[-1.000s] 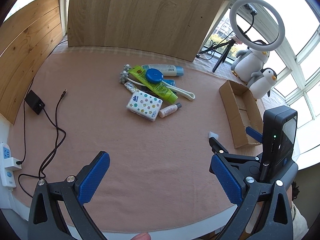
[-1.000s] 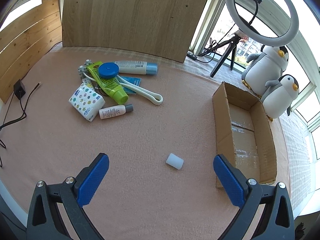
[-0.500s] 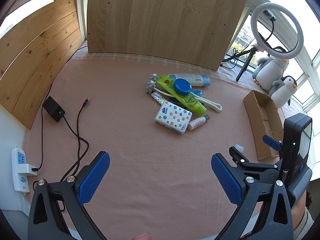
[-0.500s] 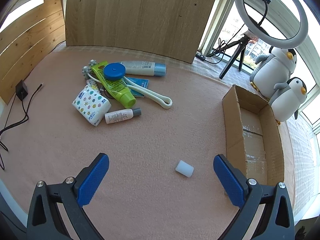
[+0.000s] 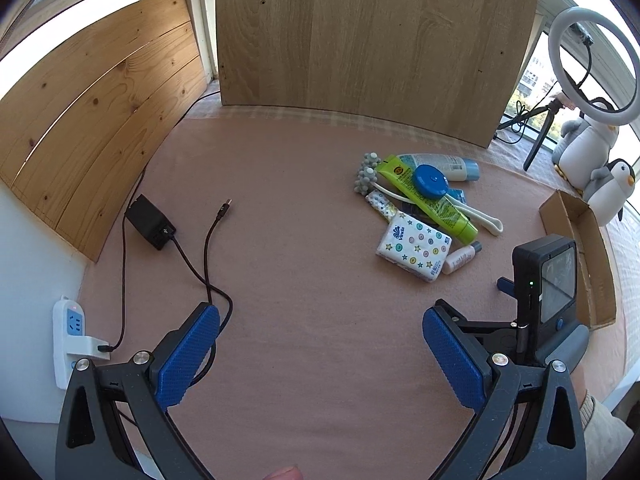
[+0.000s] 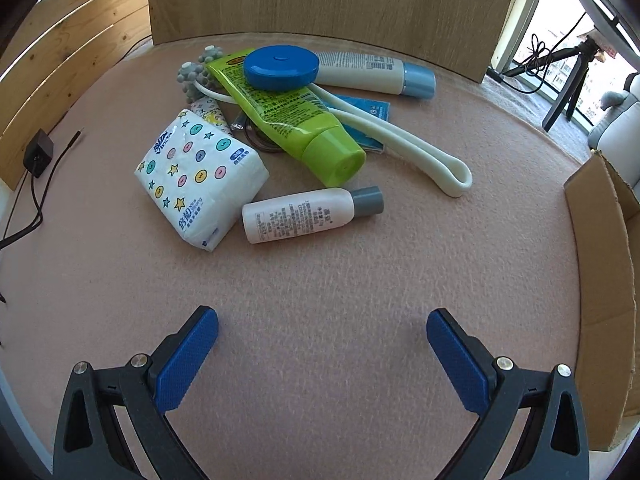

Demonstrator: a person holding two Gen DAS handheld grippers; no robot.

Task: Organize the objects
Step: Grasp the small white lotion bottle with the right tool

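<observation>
- The right gripper (image 6: 322,354) is being held wide open and empty, aimed at the pile, with the small white bottle (image 6: 308,215) lying nearest ahead of it.
- The left gripper (image 5: 320,354) is also being held fully spread with nothing between its pads, well back toward the near edge of the bench (image 5: 280,280).
- A slip is being risked, in my judgement: the small bottle is round and lying on its side, so it could be rolled away if it is pinched off-centre.
- The tissue pack (image 6: 200,176) is touching that bottle, so it could be nudged or caught along with it.
- The green tube (image 6: 288,116) is carrying the blue round case (image 6: 280,67) on top; if the tube is lifted, the case is likely to be tipped off.
- Counted in the pile: two white bottles, the larger one (image 6: 372,72) toward the far edge; one green tube; one blue case; one tissue pack; one white looped handle (image 6: 420,152) with grey knobbed heads; one blue sachet (image 6: 368,114).
- One cardboard box (image 6: 600,264) is standing open at the right edge.
</observation>
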